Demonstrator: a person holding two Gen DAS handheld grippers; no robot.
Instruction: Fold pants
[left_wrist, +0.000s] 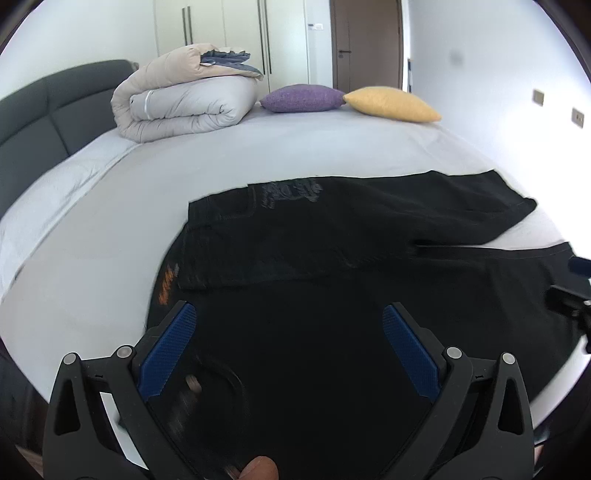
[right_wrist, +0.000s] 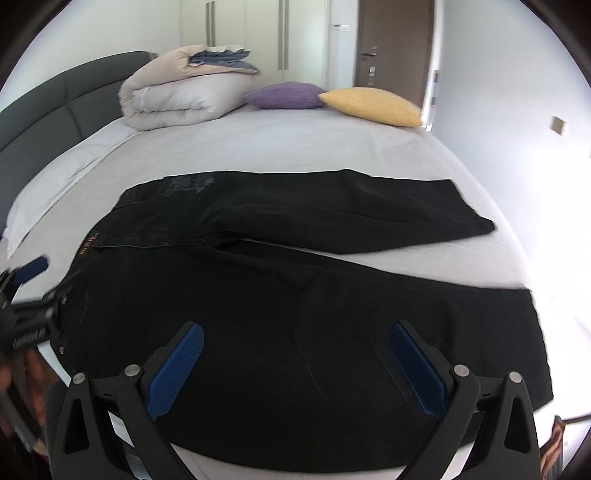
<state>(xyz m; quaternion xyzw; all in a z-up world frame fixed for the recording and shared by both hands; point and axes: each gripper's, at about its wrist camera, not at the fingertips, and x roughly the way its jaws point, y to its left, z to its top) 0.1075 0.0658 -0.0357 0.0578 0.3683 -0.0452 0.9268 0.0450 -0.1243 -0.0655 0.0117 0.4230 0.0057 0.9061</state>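
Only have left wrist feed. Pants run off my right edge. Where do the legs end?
Observer: Right wrist view shows both hems on the bed; the black pants legs lie spread in a V.
Operator: Right gripper state?
Observer: Right gripper is open above the near leg, holding nothing.
Operator: Mine looks open too?
Observer: Yes. From the right wrist view, the left gripper sits by the waistband end.

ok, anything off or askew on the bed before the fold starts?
Nothing damaged or spilled. The black pants lie flat on the bed with the legs splayed apart in a V. Both grippers, left and right, are open above the near leg.
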